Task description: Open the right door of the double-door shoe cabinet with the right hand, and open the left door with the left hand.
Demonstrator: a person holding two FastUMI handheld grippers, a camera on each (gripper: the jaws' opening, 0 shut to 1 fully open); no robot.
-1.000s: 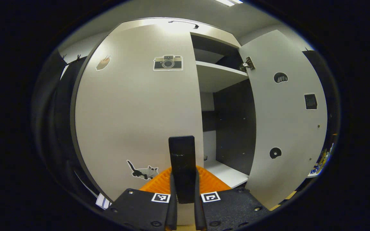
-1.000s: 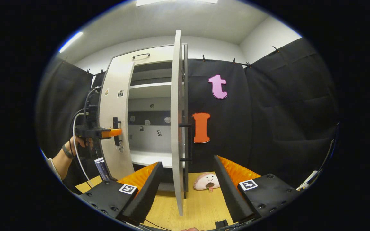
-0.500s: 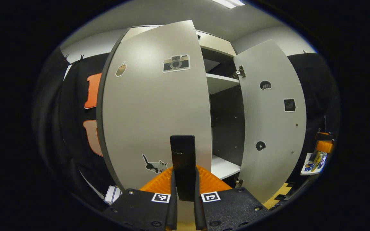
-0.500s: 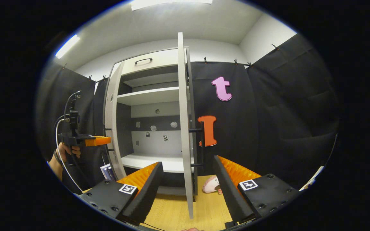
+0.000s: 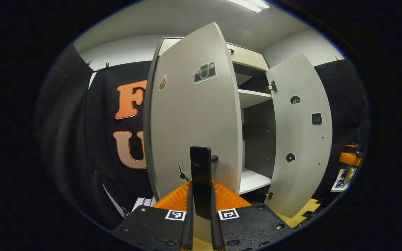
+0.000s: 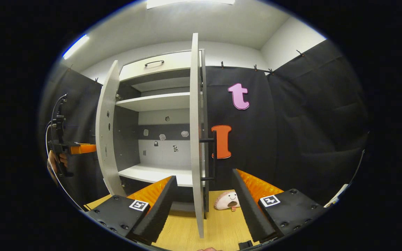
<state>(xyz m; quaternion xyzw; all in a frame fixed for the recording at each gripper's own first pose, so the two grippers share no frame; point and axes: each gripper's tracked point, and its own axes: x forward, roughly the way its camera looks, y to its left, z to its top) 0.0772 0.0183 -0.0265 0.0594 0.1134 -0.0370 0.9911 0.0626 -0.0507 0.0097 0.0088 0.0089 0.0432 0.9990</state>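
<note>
The left door (image 5: 194,118), swung wider than a second ago, is held by its handle (image 5: 201,181) in the closed left gripper (image 5: 202,223); the right gripper (image 6: 203,198) is spread empty beside the open right door (image 6: 194,132); both doors are judged open.

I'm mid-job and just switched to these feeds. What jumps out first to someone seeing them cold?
The shoe cabinet stands wide open in the right gripper view, bare white shelves between two swung-out doors, the right door edge-on at centre. In the left gripper view the left gripper is shut on the dark handle of the left door, which carries a camera sticker. A small smiling plush toy lies on the wooden floor by the right door.
</note>
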